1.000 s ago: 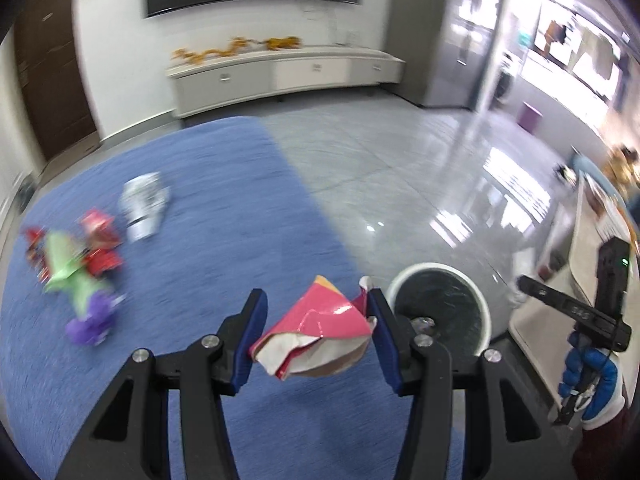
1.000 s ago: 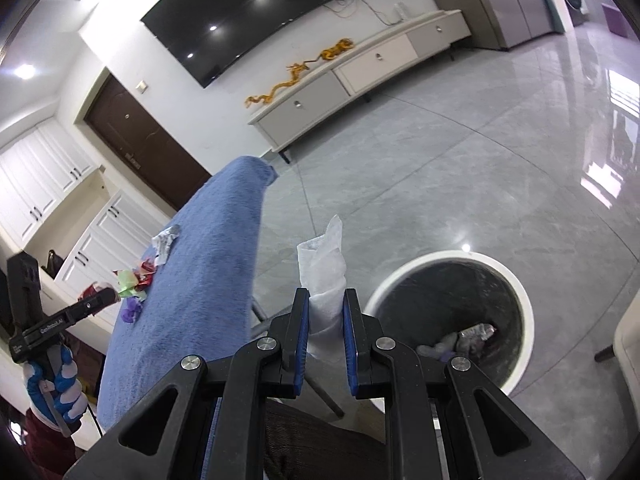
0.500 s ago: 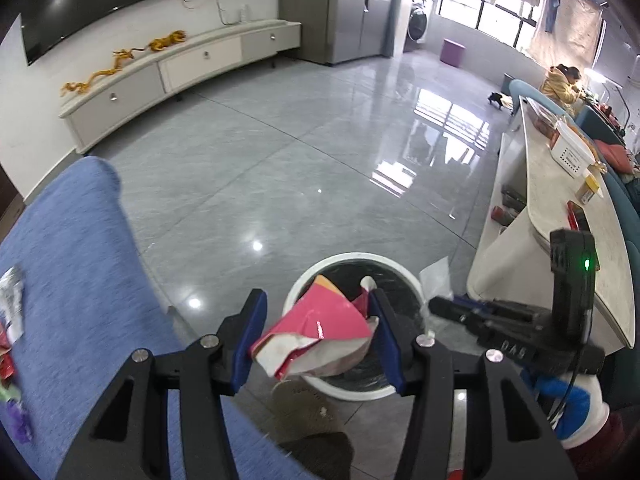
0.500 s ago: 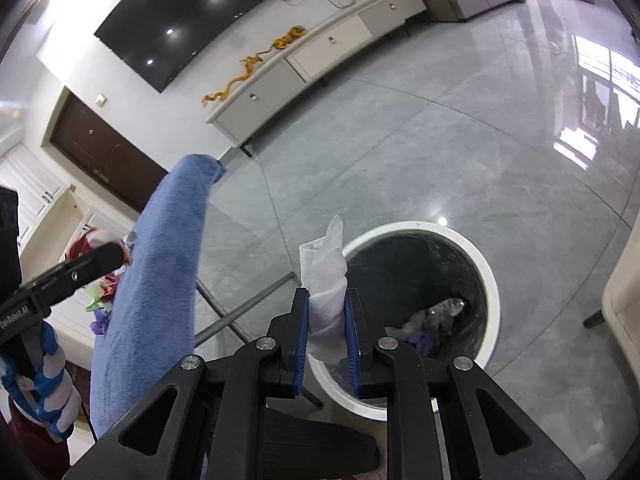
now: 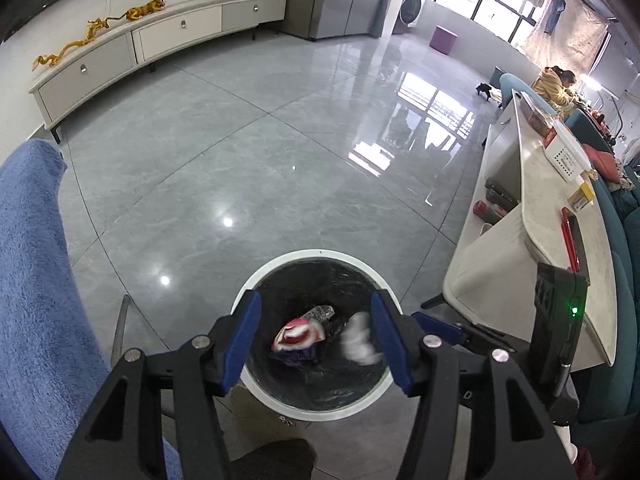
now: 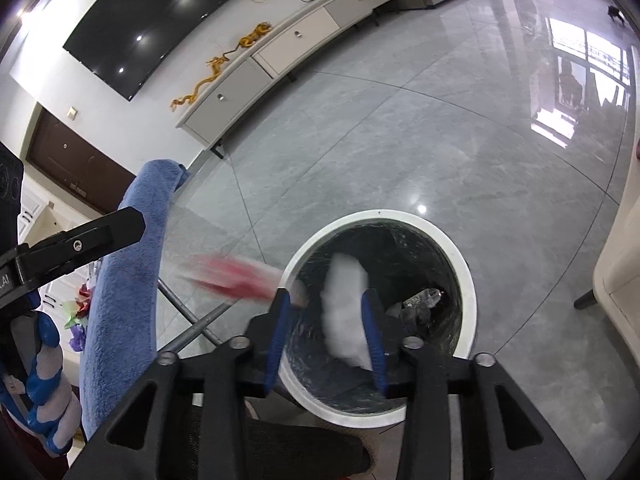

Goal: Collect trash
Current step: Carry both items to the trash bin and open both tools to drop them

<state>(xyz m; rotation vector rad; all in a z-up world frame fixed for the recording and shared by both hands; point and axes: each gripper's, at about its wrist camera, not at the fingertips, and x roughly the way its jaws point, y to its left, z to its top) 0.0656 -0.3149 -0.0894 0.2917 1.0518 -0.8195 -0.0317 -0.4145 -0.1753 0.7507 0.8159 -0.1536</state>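
Left wrist view: left gripper [image 5: 316,338], jaws spread wide and holding nothing, poised over the white-rimmed trash bin [image 5: 256,280] lined in black; pink-and-white wrapper [image 5: 298,334] seen inside the bin mouth, between the blue pads; blurred white tissue [image 5: 358,342] to its right, close to the right pad; clear crumpled plastic [image 5: 320,313] and a dark purple scrap [image 5: 294,356] lower in the bin; blue cloth-covered table [image 5: 32,280] at left; grey tiled floor [image 5: 280,140] beyond; white counter [image 5: 560,216] at right.

Right wrist view: right gripper [image 6: 326,334], jaws parted, gripping nothing; white tissue [image 6: 344,304] blurred between the pads, over the bin [image 6: 466,276] opening, whether touching the right pad cannot be told; pink wrapper [image 6: 236,274] as a red streak just left of the bin rim, near the left pad; left gripper's arm [image 6: 80,240] at far left, held by a blue-and-white gloved hand [image 6: 40,380]; coloured wrappers [image 6: 78,304] on the blue table [image 6: 128,280] behind it.
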